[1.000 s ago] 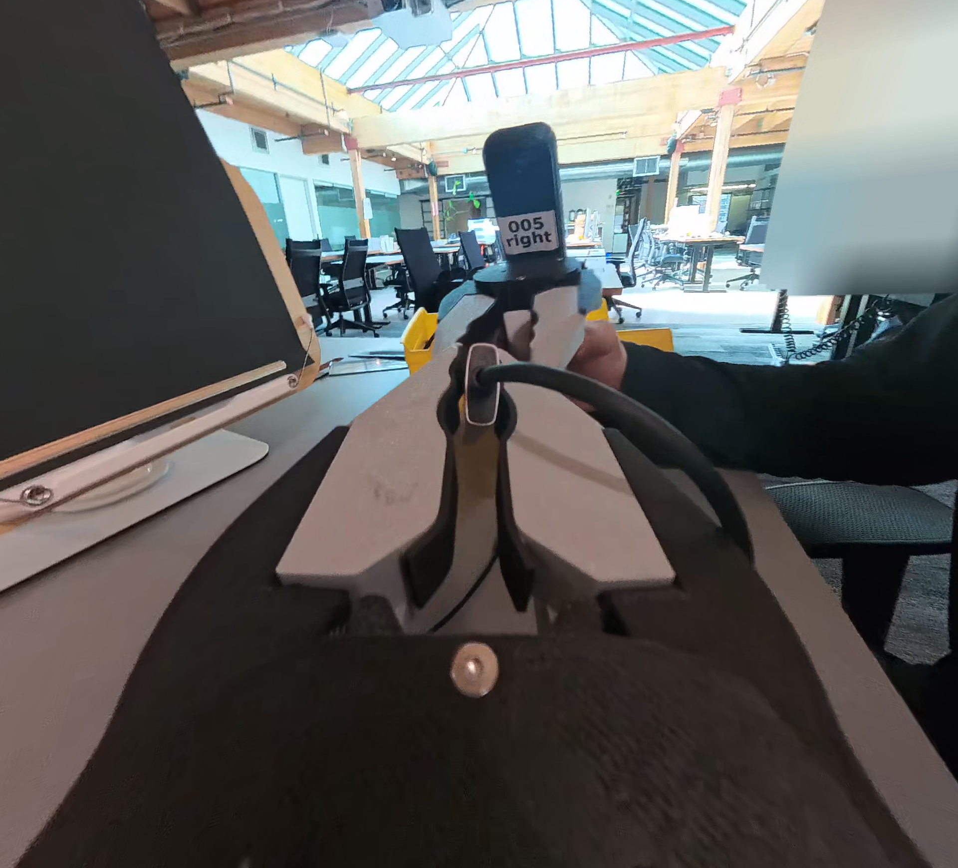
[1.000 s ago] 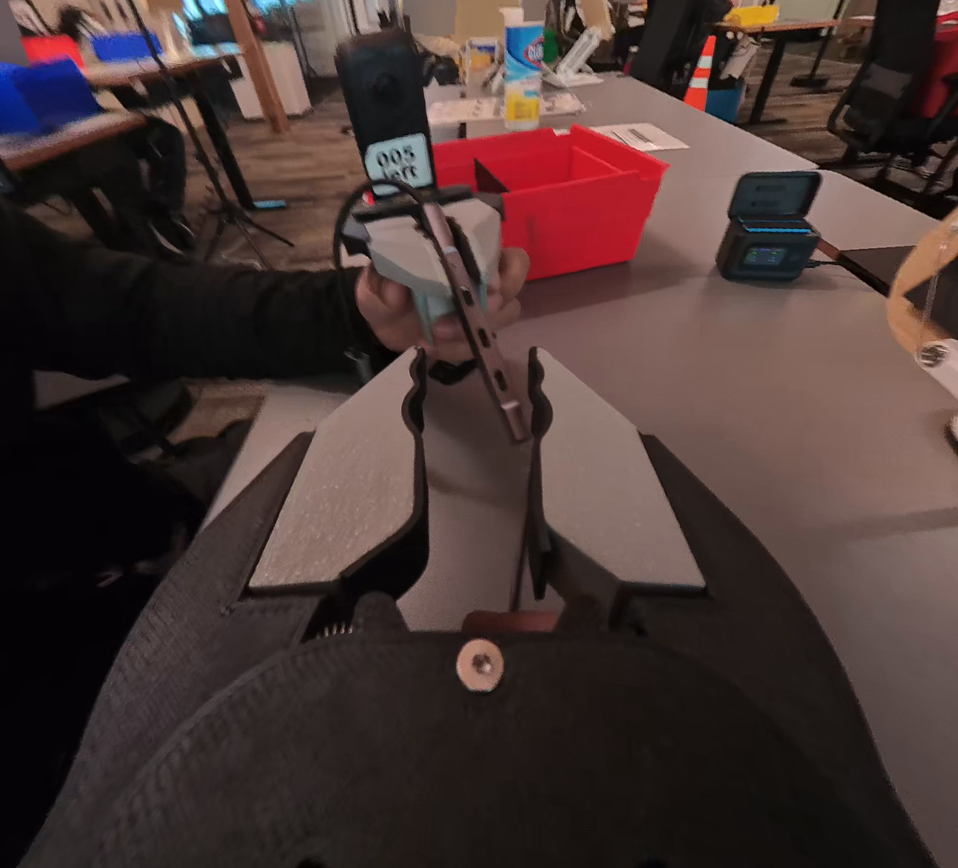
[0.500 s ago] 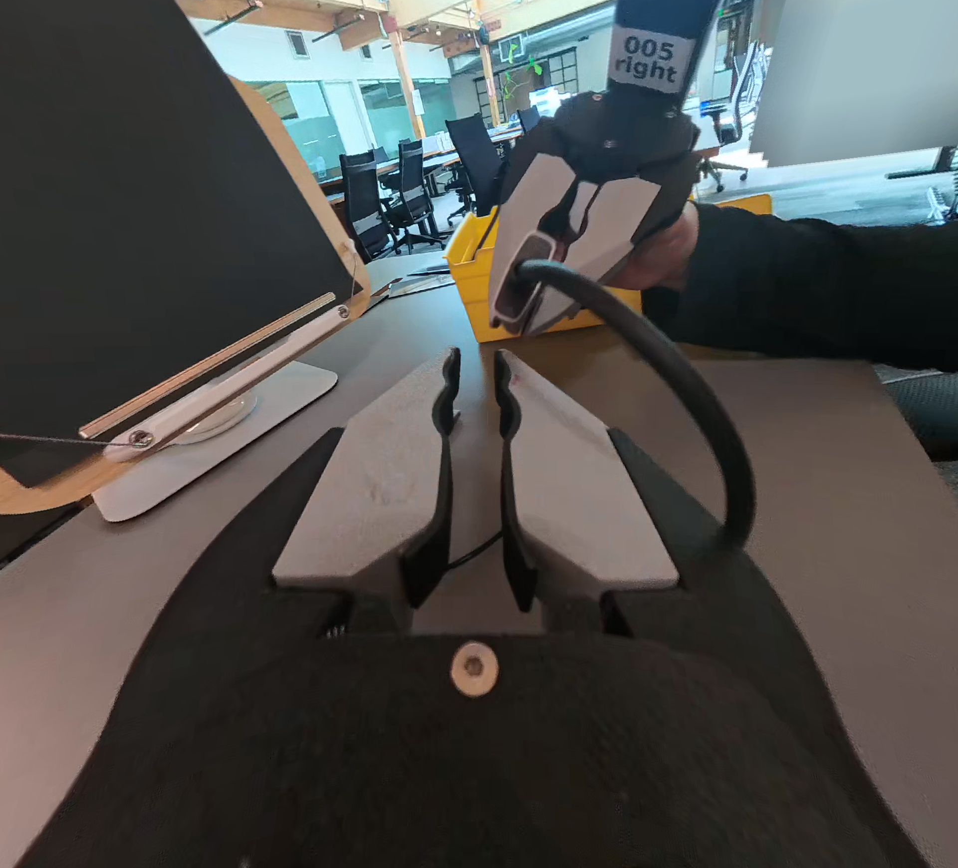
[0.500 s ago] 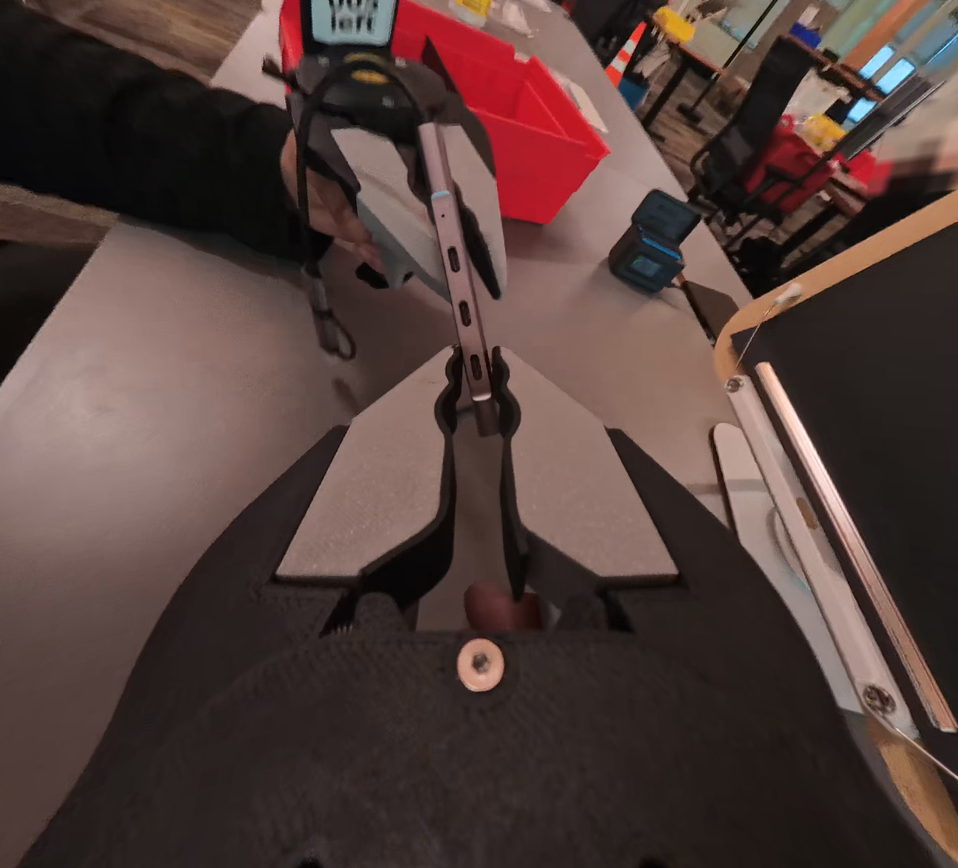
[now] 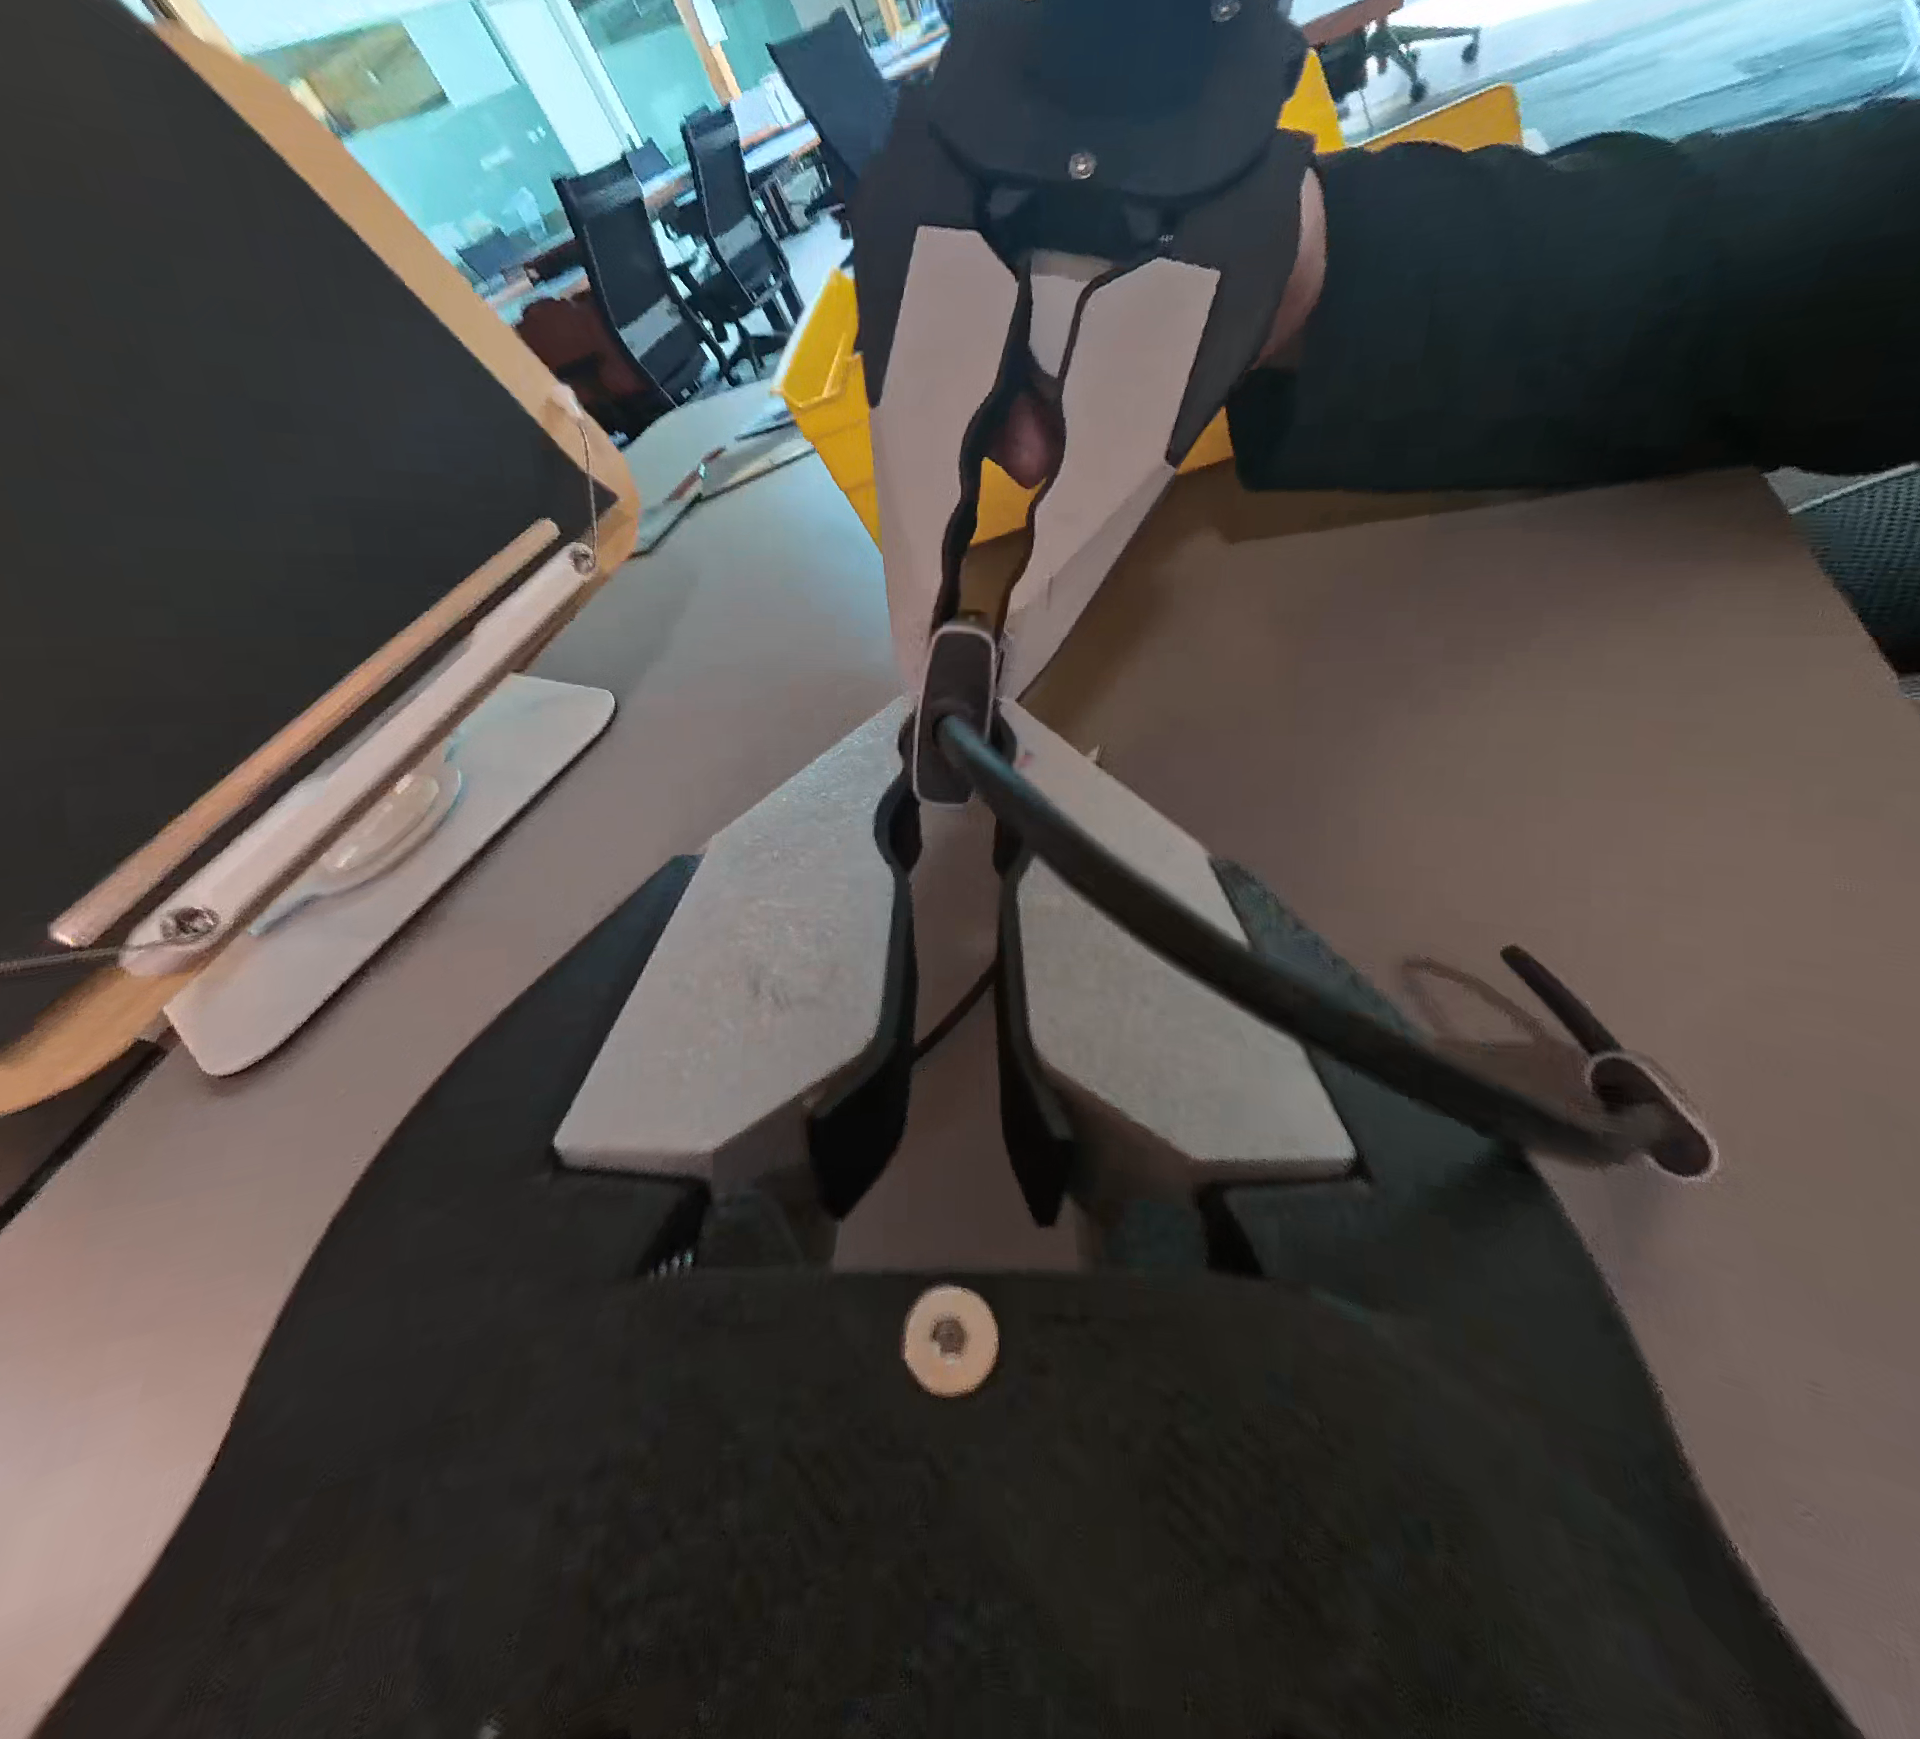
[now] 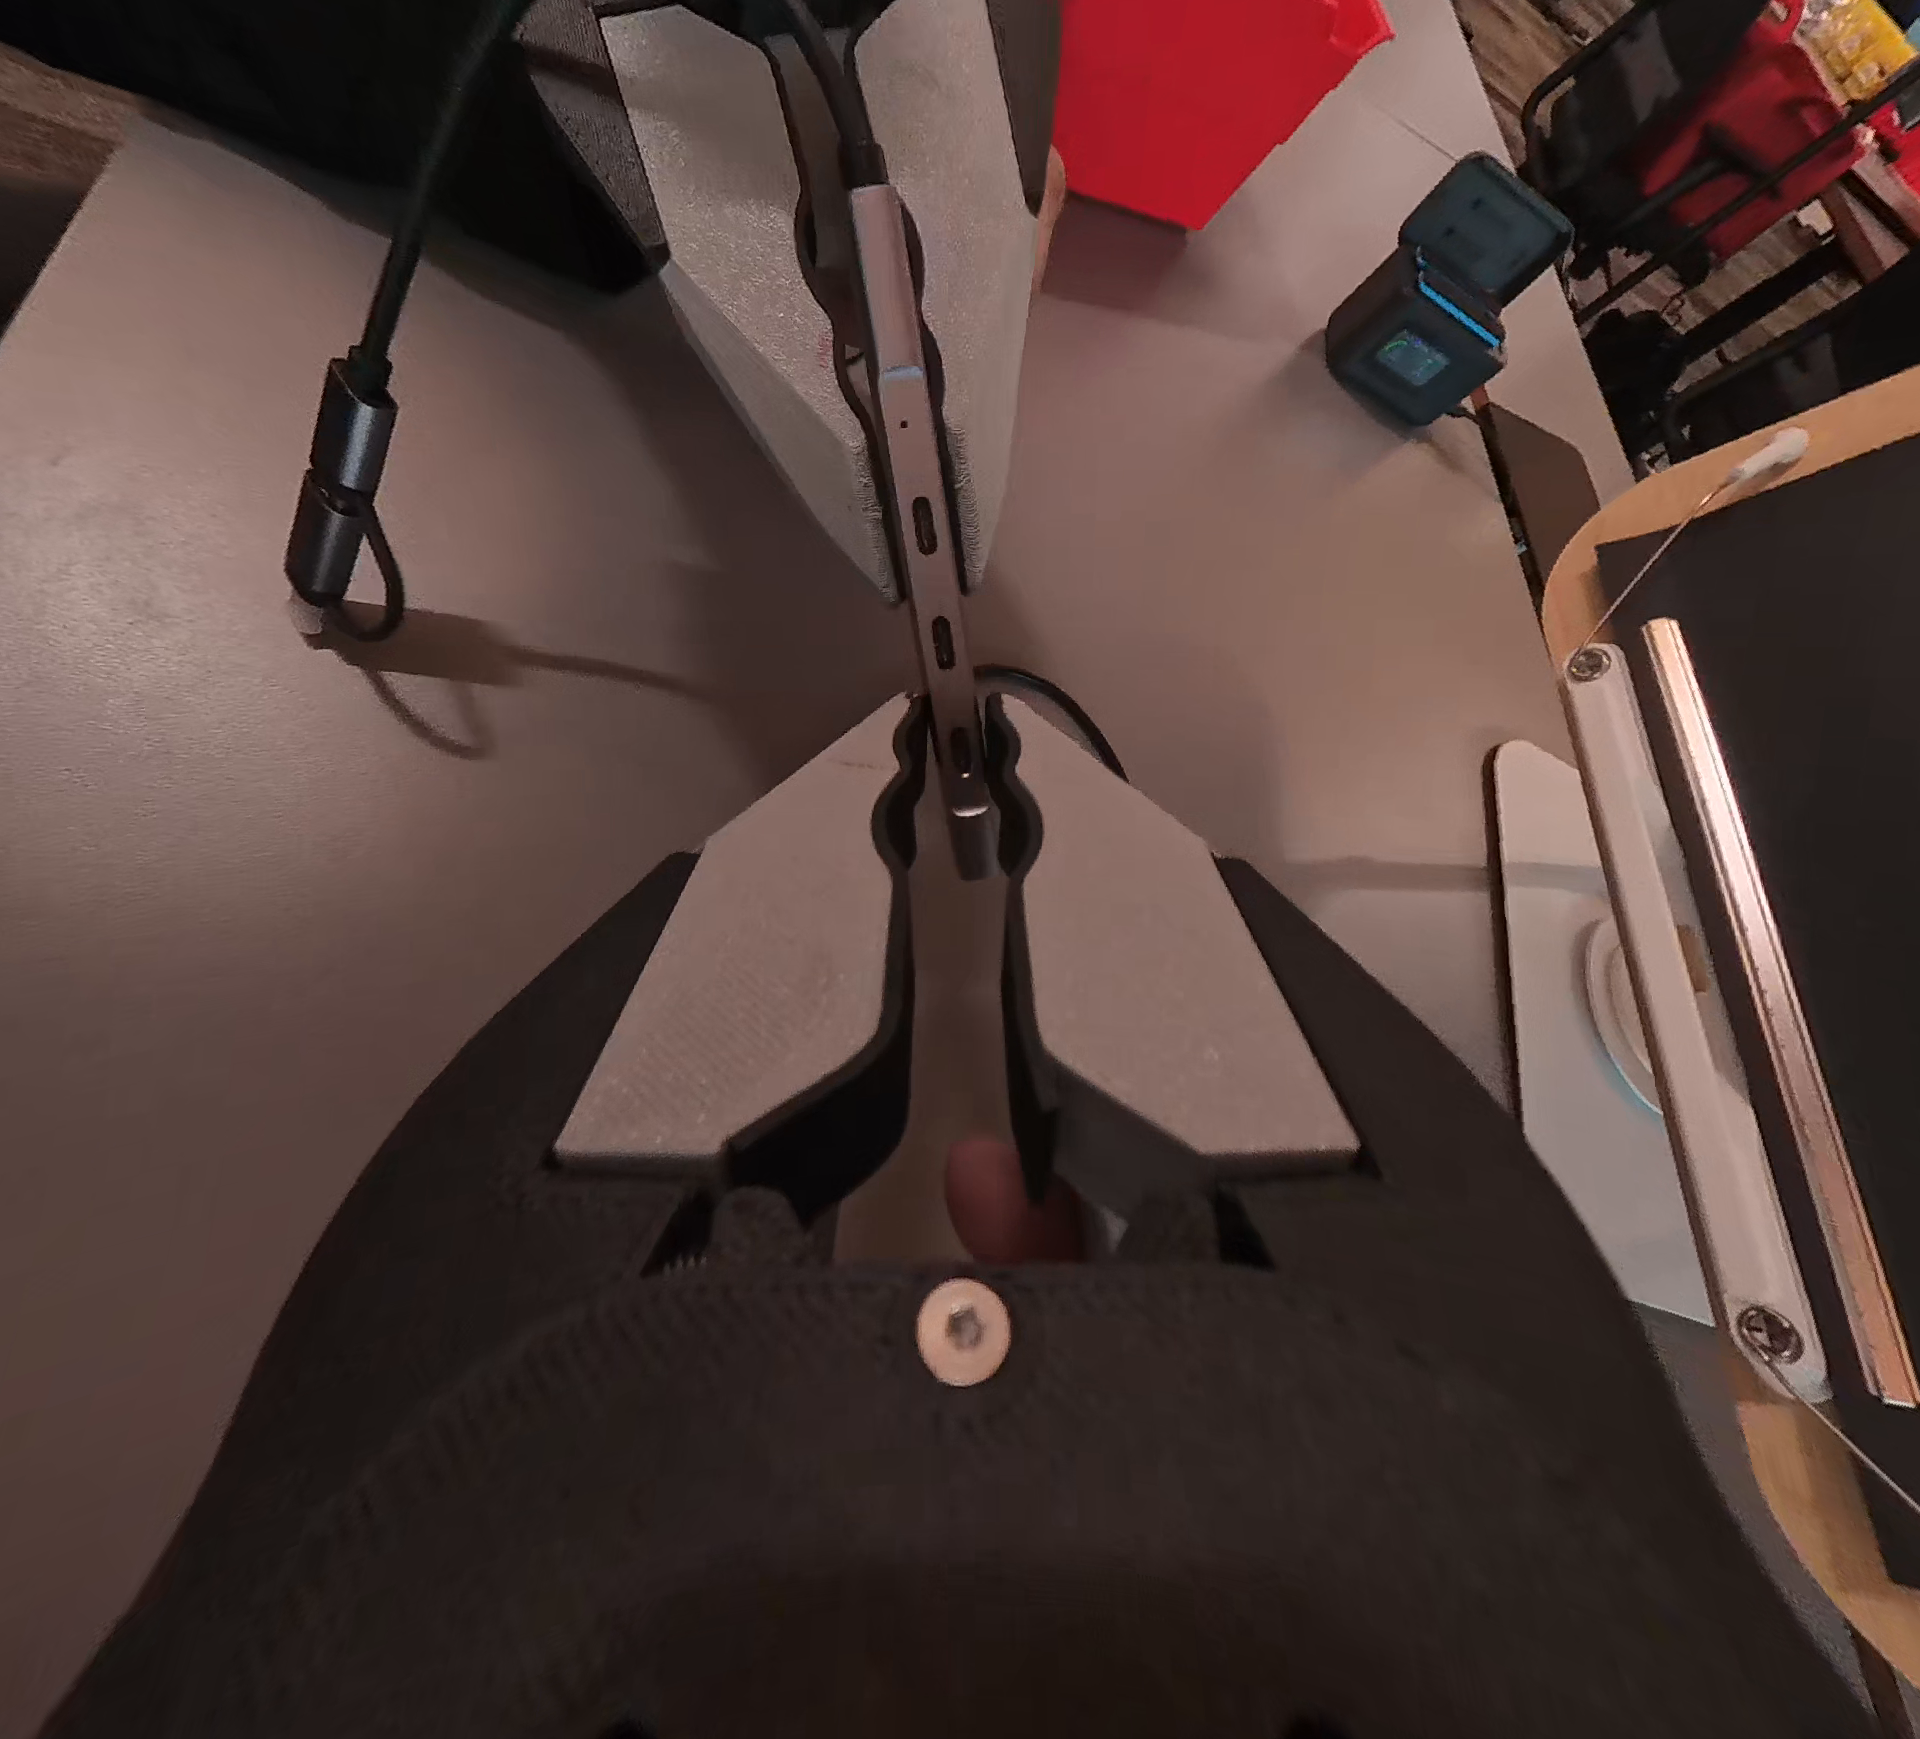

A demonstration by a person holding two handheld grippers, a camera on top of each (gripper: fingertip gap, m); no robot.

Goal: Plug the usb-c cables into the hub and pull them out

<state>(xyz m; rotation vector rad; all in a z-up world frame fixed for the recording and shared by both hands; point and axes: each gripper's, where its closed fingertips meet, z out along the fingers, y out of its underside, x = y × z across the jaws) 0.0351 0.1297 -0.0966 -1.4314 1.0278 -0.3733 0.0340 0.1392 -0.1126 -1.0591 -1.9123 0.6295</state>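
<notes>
Both of mine are on the hub [image 6: 914, 442] now. It's a thin grey bar in the air above the tabletop [image 6: 260, 858], and its long axis runs straight from one gripper to the other, tip to tip. The right hand-held gripper [image 6: 956, 739] has the near end. Its fingers are almost together, pinching the hub's broad faces, with the thin ported edge turned up at my right camera. The left hand-held gripper [image 5: 951, 759] comes in from the opposite side and has the far end, where the tail cable [image 6: 436, 162] leaves. Its fingers are just as narrow and sit snug along the bar, but I can't tell whether they truly clamp or only flank it. The tail loops off to one side and its plug [image 6: 348, 463] hangs just over the tabletop, in nothing.

The ports [image 6: 945, 640] I can see along the edge look empty, and one sits right between my right fingertips. I'd say no plugging has begun. One gripper has to keep the bar steady while the other lets go and fetches a plug. With each on one end, neither is the nearer.
</notes>
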